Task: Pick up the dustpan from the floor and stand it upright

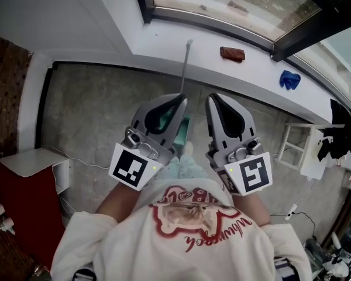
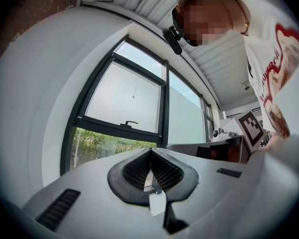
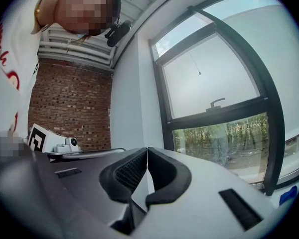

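At 12 o'clock from the person, on the grey floor (image 1: 93,110), the dustpan (image 1: 183,81) seems to lie flat. Its thin pale handle (image 1: 186,60) points to 12 o'clock, toward the white ledge (image 1: 181,45), and a small part of the teal pan (image 1: 186,123) shows between the two grippers. The left gripper (image 1: 180,98) (image 2: 150,151) and the right gripper (image 1: 213,98) (image 3: 147,151) both have their jaws pressed together and carry nothing. I judge the dustpan to be light, stiff plastic with a smooth, rather slippery handle. A hold low on the handle, near the pan, should keep it from swinging when it is raised upright.
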